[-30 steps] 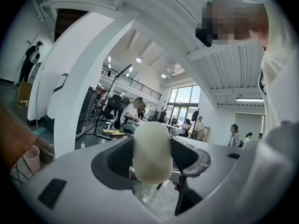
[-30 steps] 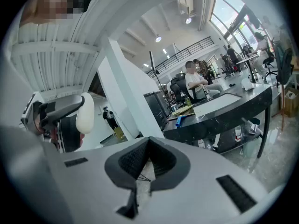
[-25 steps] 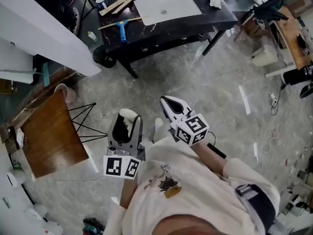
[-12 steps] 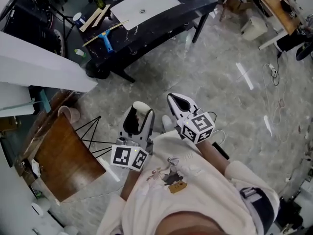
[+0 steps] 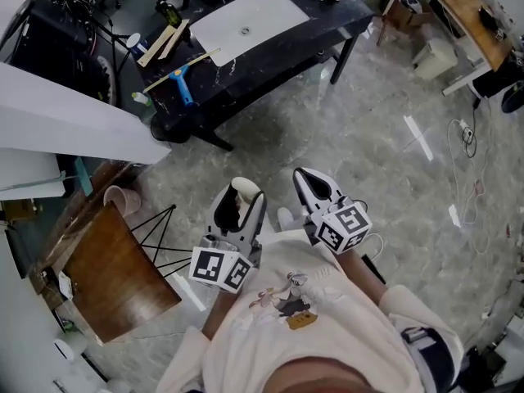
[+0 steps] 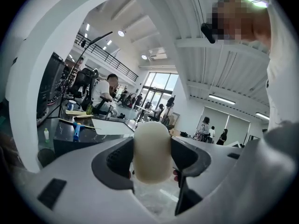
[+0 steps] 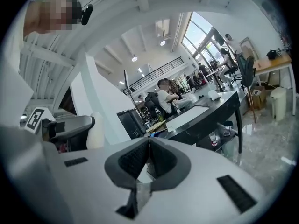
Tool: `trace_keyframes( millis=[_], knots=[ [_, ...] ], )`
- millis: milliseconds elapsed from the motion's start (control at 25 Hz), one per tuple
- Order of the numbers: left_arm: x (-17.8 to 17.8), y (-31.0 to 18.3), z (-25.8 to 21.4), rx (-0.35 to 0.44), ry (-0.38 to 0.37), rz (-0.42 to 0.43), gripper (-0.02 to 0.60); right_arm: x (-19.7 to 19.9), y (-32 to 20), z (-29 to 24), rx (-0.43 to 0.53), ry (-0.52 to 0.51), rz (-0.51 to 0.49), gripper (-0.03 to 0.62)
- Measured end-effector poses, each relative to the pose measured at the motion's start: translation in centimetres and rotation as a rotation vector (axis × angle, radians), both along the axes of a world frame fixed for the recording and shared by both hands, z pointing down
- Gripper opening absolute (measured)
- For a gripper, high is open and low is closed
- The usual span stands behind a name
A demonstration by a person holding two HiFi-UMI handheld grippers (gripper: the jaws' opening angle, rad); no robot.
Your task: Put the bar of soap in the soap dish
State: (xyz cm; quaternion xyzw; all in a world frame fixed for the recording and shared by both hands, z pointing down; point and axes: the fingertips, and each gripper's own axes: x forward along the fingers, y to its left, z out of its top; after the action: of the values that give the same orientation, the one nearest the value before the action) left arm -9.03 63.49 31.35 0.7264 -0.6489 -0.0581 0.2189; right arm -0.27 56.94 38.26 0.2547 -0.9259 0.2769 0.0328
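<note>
Left gripper (image 6: 150,164): clamped on soap (image 6: 150,146) | right gripper (image 7: 148,158): closed, empty | risk: your rounded soap may slip out; table (image 5: 315,15) well off, dish unseen.

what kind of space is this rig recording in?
Probably a big open-plan lab or workshop hall, not a home. A black counter with an inset white sink stands on bare floor, loose cables trail nearby, and the left gripper view shows a balcony railing and people at desks.

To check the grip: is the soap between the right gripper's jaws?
No. The right gripper is shut and empty; the soap sits in the left gripper.
</note>
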Motion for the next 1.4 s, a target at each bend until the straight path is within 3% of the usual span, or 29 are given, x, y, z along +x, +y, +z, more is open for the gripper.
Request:
trace_keyframes(
  millis=[320, 880, 1400],
  knots=[
    [-3.3, -8.4, 0.1, 0.03, 0.021, 0.075, 0.259, -2.0, -7.8, 0.5, -0.017, 0.028, 0.096, 0.006],
    [-10.7, -26.8, -1.3, 0.091, 0.073, 0.32, 0.259, -9.4, -25.3, -2.9, 0.054, 0.063, 0.289, 0.006],
    [-11.2, -35.5, -0.7, 0.068, 0.082, 0.491, 0.259, -7.5, -30.3, -0.8, -0.021, 0.085, 0.515, 0.006]
  ],
)
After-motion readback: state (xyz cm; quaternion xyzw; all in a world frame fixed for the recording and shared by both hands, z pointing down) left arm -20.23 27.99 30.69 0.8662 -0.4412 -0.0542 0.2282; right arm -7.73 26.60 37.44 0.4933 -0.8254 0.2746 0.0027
